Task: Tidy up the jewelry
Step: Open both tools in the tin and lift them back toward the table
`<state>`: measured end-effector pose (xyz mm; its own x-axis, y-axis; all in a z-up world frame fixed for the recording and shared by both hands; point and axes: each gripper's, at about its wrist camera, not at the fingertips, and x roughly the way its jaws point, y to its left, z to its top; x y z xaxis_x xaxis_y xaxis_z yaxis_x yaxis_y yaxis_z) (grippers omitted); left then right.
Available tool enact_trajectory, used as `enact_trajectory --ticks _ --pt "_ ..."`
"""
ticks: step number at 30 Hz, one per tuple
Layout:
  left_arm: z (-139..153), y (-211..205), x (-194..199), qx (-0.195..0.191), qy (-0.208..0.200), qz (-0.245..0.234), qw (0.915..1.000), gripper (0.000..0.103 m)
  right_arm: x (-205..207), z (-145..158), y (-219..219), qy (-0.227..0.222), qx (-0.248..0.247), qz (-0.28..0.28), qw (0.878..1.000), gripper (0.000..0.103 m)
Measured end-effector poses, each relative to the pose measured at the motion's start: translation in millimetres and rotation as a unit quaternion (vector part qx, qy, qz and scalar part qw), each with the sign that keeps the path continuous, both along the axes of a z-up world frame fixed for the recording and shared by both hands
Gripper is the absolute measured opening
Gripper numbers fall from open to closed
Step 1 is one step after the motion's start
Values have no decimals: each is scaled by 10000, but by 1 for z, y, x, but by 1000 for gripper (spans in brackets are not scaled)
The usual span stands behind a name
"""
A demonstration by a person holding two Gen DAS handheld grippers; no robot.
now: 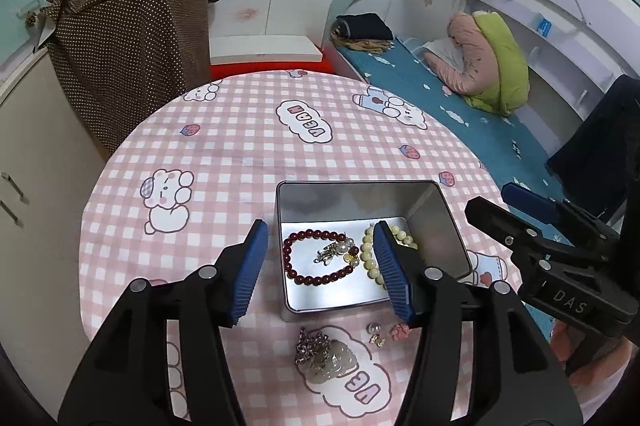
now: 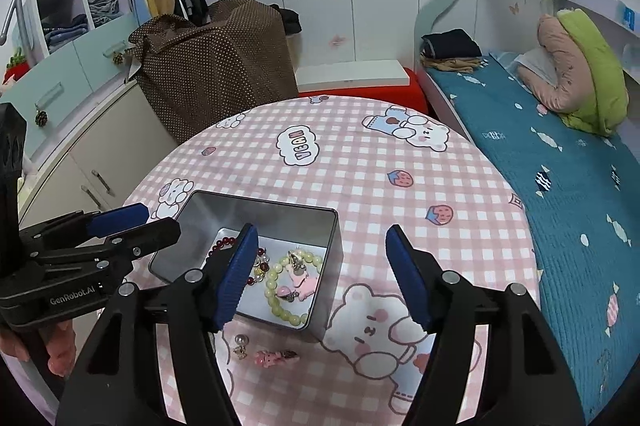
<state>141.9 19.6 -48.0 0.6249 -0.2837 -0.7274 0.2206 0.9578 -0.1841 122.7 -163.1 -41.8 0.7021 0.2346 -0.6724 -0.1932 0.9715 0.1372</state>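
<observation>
An open silver tin (image 1: 440,218) stands on the table and holds a dark red bead bracelet (image 1: 296,274), a cream bead bracelet (image 1: 366,250) and a pearl earring (image 1: 332,252). My left gripper (image 1: 320,230) hangs open over the tin's near left side, nothing pressed between its pads. In front of the tin lie a chain with a pale pendant (image 1: 328,358), a pearl earring (image 1: 374,328) and a pink charm (image 1: 400,332). My right gripper (image 2: 322,232) is open above the tin's (image 2: 280,214) right corner, empty. A pink charm (image 2: 304,280) lies inside the cream bracelet (image 2: 276,290).
The round table wears a pink checked cloth (image 1: 240,145). A bed with a blue cover (image 1: 460,113) runs along the right. A brown dotted cover (image 1: 128,45) and a low cabinet (image 1: 32,185) stand at the left. A hand (image 2: 60,350) grips the left tool.
</observation>
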Motion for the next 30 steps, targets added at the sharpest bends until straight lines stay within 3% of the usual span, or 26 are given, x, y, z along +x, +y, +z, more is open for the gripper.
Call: enact_trajectory --ticks 15,26,30 --pt "8 10 -28 102 -114 121 9998 70 -25 4 -4 -89 -176 -145 9997 87" --pt "4 28 -50 131 -111 273 9995 86 -43 -13 -7 212 -315 -264 9989 94" --pt "-7 35 -56 172 23 309 9994 86 -48 -24 -6 361 -348 -221 9985 94"
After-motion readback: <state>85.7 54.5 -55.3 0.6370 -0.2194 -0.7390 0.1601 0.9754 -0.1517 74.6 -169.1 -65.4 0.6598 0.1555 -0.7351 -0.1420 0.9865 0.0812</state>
